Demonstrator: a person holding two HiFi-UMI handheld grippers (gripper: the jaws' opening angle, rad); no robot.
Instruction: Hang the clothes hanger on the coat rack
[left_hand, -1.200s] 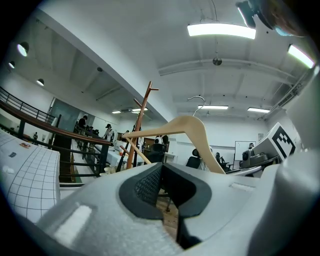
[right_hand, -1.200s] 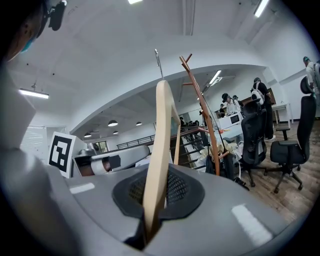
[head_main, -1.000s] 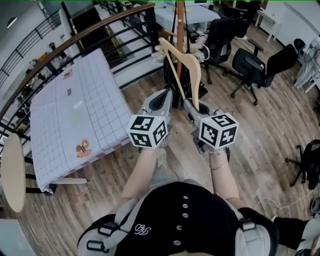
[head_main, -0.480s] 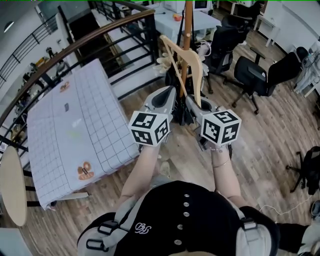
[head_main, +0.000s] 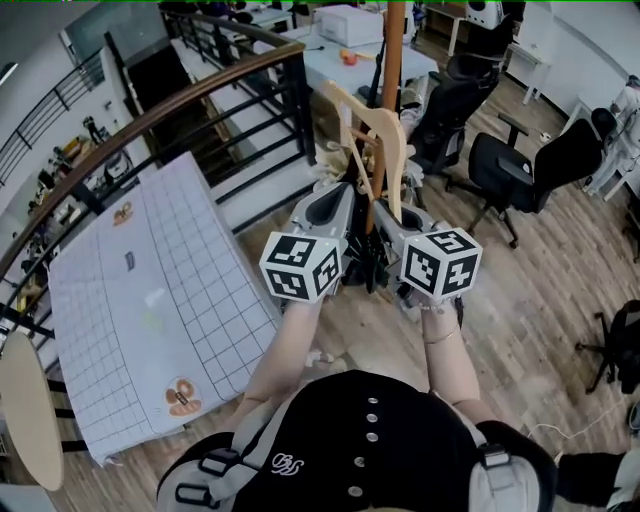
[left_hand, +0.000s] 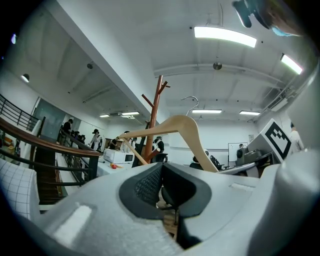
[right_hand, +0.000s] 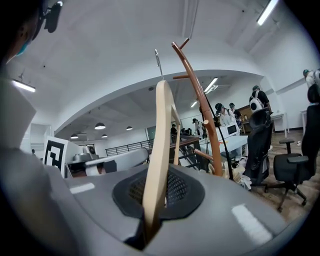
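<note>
Jaws of the right gripper (right_hand: 157, 192) are clamped tight on one arm of the wooden clothes hanger (right_hand: 162, 125), which rises edge-on from between the pads through the middle of the right gripper view. Its metal hook (right_hand: 157, 60) stands free at the top. Gripping low on the arm looks chosen to keep the hook end clear and upright for reaching a peg. The left gripper (head_main: 335, 197) has its jaws drawn together on nothing. It sits just left of the right one at the centre of the head view, apparently as an escort and not a second grip. In the left gripper view the hanger arches across the middle, beyond those jaws and not between them. The coat rack (head_main: 393, 45) stands at the upper centre of the head view, directly behind the hanger. Whether wood touches wood I cannot tell, and the hook is on no peg yet. The upper pegs (left_hand: 161, 86) fork out higher than the hook in the left gripper view, so I judge a lift is needed before the hook can drop over one. Room is tight to the left, where the curved stair railing (head_main: 215, 85) runs close to the rack. At the right of the frame, office chairs (head_main: 500, 165) crowd its base. The clearest approach is straight ahead and upward, over the cluttered foot of the rack.
</note>
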